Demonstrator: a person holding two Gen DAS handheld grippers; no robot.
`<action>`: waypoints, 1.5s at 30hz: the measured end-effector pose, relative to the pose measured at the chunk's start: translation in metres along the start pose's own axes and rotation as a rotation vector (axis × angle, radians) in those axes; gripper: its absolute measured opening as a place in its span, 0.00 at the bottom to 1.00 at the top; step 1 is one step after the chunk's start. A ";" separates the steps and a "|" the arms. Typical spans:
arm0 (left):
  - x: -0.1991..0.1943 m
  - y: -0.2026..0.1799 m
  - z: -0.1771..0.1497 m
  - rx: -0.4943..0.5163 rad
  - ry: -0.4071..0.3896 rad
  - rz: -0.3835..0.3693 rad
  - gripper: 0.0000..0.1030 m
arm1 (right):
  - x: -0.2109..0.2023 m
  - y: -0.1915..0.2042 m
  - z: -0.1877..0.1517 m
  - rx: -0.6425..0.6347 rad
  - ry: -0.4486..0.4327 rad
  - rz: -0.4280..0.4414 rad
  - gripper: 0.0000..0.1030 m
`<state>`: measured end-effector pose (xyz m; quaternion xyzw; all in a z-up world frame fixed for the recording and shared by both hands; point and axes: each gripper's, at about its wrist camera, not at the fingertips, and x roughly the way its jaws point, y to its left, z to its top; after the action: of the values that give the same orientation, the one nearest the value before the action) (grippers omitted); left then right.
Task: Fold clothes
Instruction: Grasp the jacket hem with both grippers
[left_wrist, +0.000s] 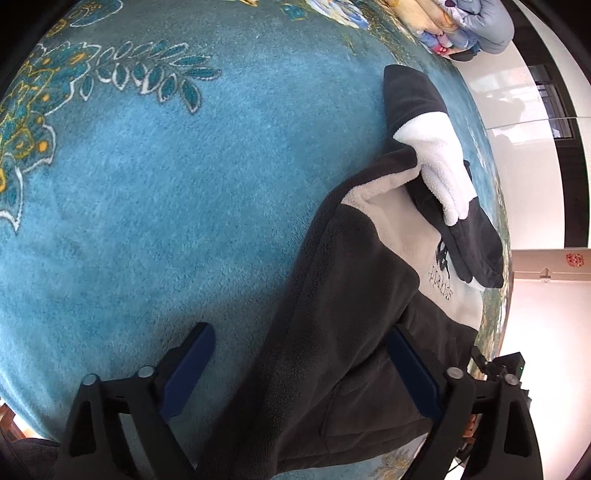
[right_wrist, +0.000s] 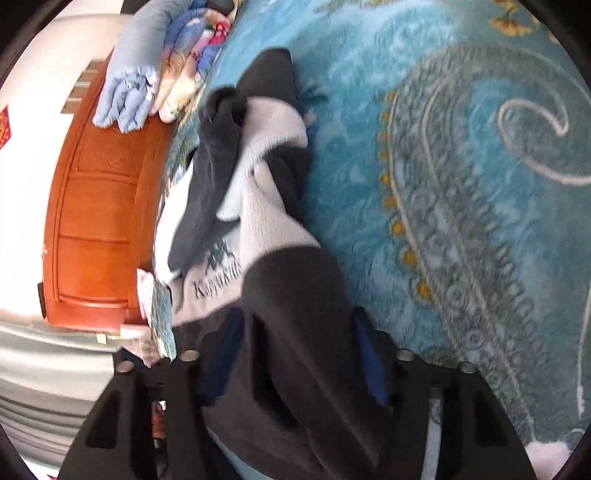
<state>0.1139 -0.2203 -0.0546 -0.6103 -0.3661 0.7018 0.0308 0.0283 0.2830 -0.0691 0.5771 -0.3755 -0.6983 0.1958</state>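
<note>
Lying lengthwise away from both tools, the fleece jacket (left_wrist: 343, 302) runs from its near hem, right at the fingertips, out to a bunched collar and sleeves at the far end, on the teal floral blanket (left_wrist: 166, 206) that covers the bed. That long axis is what the coming fold seems to turn on: both grippers sit at the same near end, so the hem would travel away from them toward the collar.

In the left wrist view, the left gripper (left_wrist: 301, 365) stands spread wide, its right finger over the dark cloth and its left finger over bare blanket; it grips nothing that I can see. In the right wrist view, the right gripper (right_wrist: 295, 365) has dark fleece heaped between its fingers; blur and the cloth hide the pads, so I cannot tell whether it pinches.

Thick and plush, the jacket is charcoal with a pale grey chest panel carrying an embroidered logo, white lining showing at one turned sleeve. Folded quilts (right_wrist: 155, 74) lie stacked well beyond it.
</note>
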 end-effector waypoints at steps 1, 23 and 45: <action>0.001 -0.001 -0.001 0.005 0.008 -0.006 0.79 | 0.001 -0.002 -0.003 0.001 0.011 0.009 0.47; 0.021 -0.018 -0.033 -0.001 0.115 -0.016 0.47 | 0.027 0.000 -0.026 0.075 0.038 0.128 0.41; 0.024 -0.039 -0.071 0.002 0.110 0.040 0.42 | 0.018 -0.014 -0.074 0.233 0.001 0.197 0.38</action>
<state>0.1549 -0.1468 -0.0521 -0.6553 -0.3509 0.6679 0.0376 0.0960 0.2573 -0.0958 0.5569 -0.5087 -0.6269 0.1952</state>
